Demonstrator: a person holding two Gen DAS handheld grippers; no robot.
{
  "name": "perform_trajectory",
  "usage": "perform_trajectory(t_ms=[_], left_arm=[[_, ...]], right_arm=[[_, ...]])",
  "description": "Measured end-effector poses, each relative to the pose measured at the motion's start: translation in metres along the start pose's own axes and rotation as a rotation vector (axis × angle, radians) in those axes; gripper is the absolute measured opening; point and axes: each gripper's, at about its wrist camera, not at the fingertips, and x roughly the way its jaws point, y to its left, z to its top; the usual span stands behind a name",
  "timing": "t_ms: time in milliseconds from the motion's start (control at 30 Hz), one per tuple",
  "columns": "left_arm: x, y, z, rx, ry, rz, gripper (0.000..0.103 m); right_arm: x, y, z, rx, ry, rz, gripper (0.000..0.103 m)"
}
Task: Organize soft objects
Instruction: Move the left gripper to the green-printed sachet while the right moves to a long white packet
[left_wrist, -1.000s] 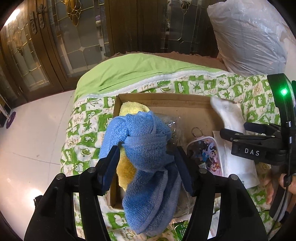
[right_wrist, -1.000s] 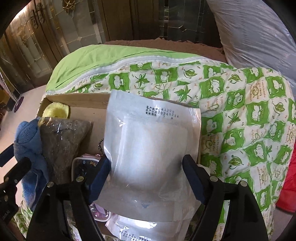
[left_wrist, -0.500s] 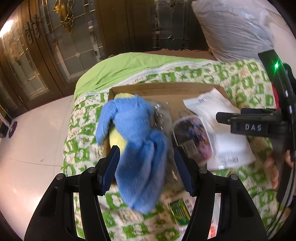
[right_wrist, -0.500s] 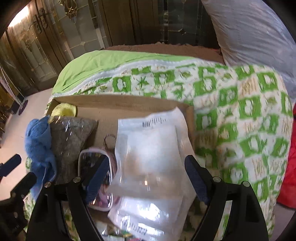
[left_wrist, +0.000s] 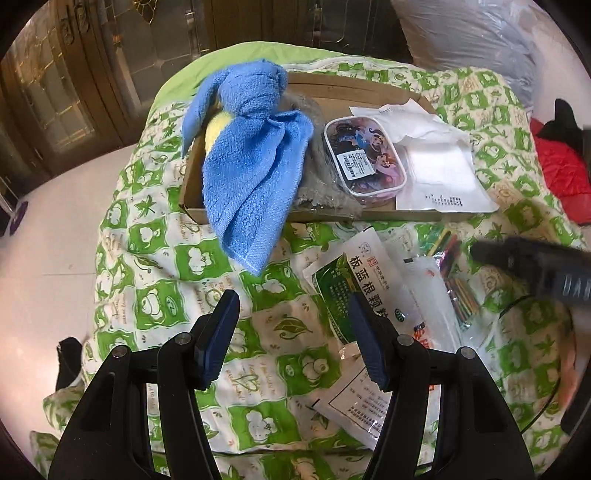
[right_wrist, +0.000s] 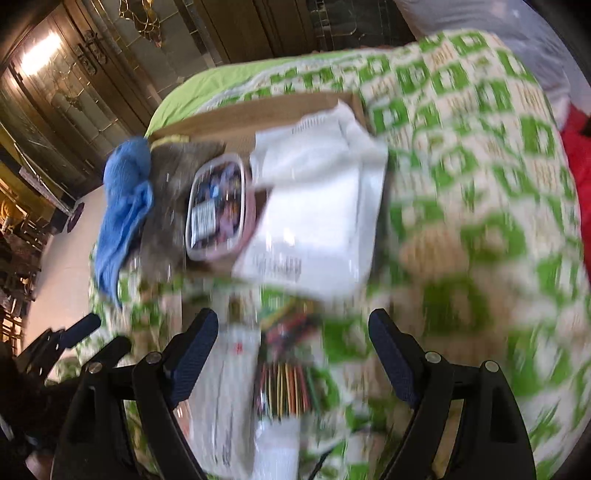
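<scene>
Both hand-held grippers, left (left_wrist: 291, 334) and right (right_wrist: 293, 354), are hanging open and empty just before the box (left_wrist: 354, 86), towel (left_wrist: 251, 155) draping its edge.

- A home bedroom, by the look of it.
- Under and ahead of both tools spreads a bed quilt (left_wrist: 155, 295) in green and white squares, its plain green underside turned back at the far end.
- Beyond the bed stand dark wooden doors (left_wrist: 55, 85) with leaded glass panes.
- Left of the bed lies pale tiled floor (left_wrist: 44, 229).
- A plastic-wrapped pillow (left_wrist: 476, 40) sits far right.
</scene>
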Motion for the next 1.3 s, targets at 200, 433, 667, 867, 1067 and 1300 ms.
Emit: perform_trajectory(t_ms=[200,433,667,867,1067,1300], left_arm=[[0.006,-0.001,-0.009,-0.018,0.029,-0.015,0.061],[0.010,-0.002,-0.011,-0.025,0.042,-0.027,0.061],[0.013,0.005,-0.011,-0.065,0.058,-0.032,0.061],[0.013,0.005,-0.012,-0.064,0.058,-0.021,0.062],[0.015,0.004,-0.012,-0.069,0.065,-0.018,0.062],[0.019,0.003,-0.010,-0.080,0.073,-0.036,0.062]], right_arm=[[0.004,0.005,-0.025,-0.049,0.048,-0.020,0.084],[0.007,0.008,-0.039,-0.055,0.069,-0.015,0.084],[0.005,0.031,-0.055,-0.112,0.089,0.028,0.084],[0.018,0.057,-0.064,-0.133,0.166,0.099,0.082],[0.048,0.066,-0.061,-0.120,0.218,0.076,0.074],[0.052,0.076,-0.050,-0.148,0.189,0.031,0.047]])
